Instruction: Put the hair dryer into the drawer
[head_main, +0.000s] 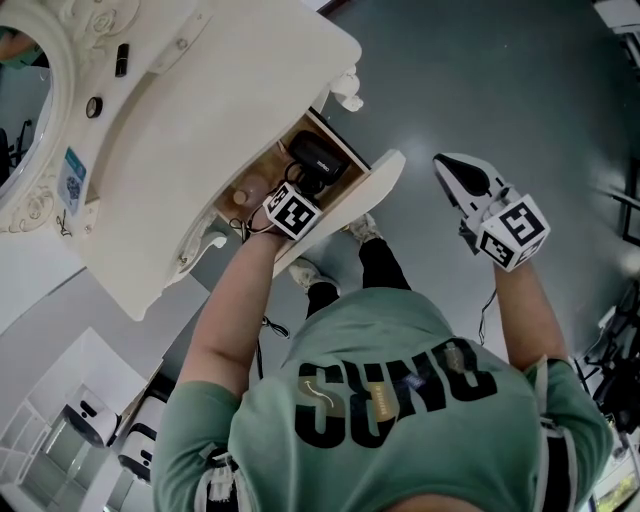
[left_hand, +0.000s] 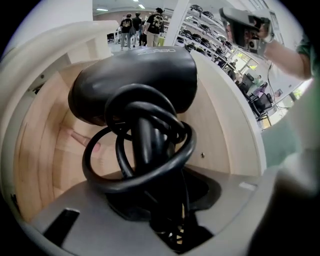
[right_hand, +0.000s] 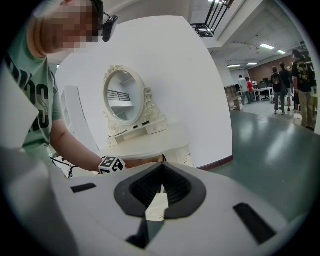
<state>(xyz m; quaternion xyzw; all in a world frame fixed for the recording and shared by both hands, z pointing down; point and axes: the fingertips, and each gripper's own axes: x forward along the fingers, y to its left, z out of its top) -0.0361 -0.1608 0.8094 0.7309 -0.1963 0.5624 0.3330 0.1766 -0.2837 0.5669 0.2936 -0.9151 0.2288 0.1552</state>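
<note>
The black hair dryer (head_main: 318, 160) hangs inside the open wooden drawer (head_main: 385, 178) of a white vanity. My left gripper (head_main: 303, 190) points steeply down into the drawer, shut on the dryer's handle. In the left gripper view the dryer body (left_hand: 135, 85) fills the middle. Its coiled black cord (left_hand: 145, 150) loops around the handle between the jaws of the left gripper (left_hand: 150, 200), above the drawer floor (left_hand: 45, 145). My right gripper (head_main: 447, 165) hovers over the floor to the right of the drawer. Its jaws meet at the tip with nothing held (right_hand: 161, 172).
The white vanity top (head_main: 200, 130) overhangs the drawer and carries an oval mirror (head_main: 20, 100) (right_hand: 122, 95). The drawer's side walls rise close around the dryer. Grey floor spreads to the right. Several people (right_hand: 295, 85) stand far off.
</note>
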